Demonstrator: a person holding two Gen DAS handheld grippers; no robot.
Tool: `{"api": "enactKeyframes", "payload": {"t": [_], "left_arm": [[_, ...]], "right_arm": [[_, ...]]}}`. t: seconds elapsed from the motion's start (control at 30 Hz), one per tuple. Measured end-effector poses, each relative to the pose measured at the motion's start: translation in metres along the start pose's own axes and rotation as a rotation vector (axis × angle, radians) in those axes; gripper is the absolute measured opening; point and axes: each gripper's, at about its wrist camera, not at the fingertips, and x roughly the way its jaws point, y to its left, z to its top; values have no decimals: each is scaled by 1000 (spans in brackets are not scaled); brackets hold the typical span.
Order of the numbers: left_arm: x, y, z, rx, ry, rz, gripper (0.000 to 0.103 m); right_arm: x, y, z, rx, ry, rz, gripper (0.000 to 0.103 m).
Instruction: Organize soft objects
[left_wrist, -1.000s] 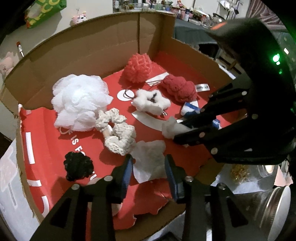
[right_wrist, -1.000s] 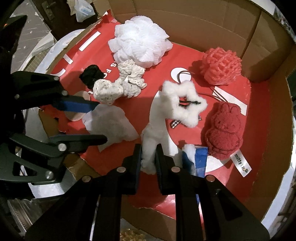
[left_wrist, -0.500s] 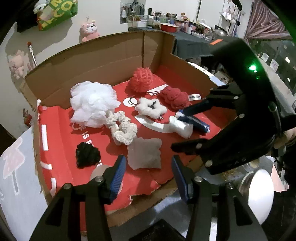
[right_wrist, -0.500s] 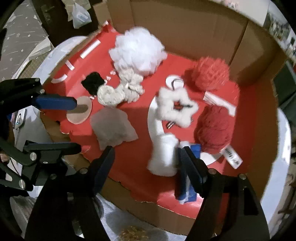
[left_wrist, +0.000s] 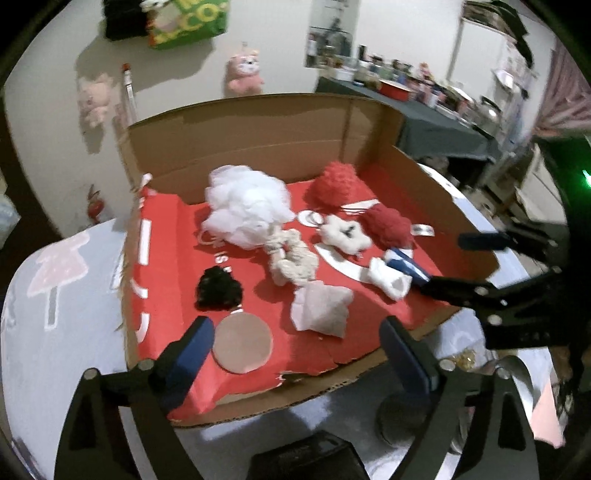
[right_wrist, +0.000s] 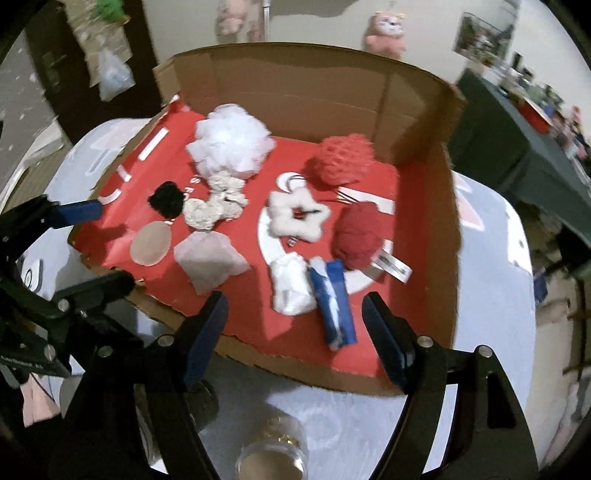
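An open cardboard box with a red floor holds the soft things. At the back lie a white mesh pouf and a red knit ball. Nearer are a cream crochet scrunchie, a black scrunchie, a fluffy white star and a dark red plush. My left gripper hangs over the front edge, its jaws opening, with nothing between them; a grey-white cloth lies just beyond. My right gripper stands open above a fluffy white piece and a blue roll, clear of both.
A round beige pad lies by the torn front edge of the box. A glass jar stands on the pale tablecloth below my right gripper. A dark cluttered table is behind on the right.
My right gripper let go of the fluffy white piece, which now lies on the red floor. Both grippers opened wide and drew back and up from the box.
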Motion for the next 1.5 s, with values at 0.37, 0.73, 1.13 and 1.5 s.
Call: {"api": "enactKeyframes", "payload": {"t": [0.37,0.73,1.13,1.5], "left_arm": [[22,6,-5,-114,48,91,98],[39,10,-11,-153,95,131,98],[40,14,-13,-165,99,121,98],[40,14,-14,-165,93,122,98]], "right_arm": [[12,-11,-19,138,6,-4,75],[29,-8,-19,160,2,-26,75],[32,-12,-23,175,-6,-41,75],[31,-12,-25,172,-12,-45,75]]}}
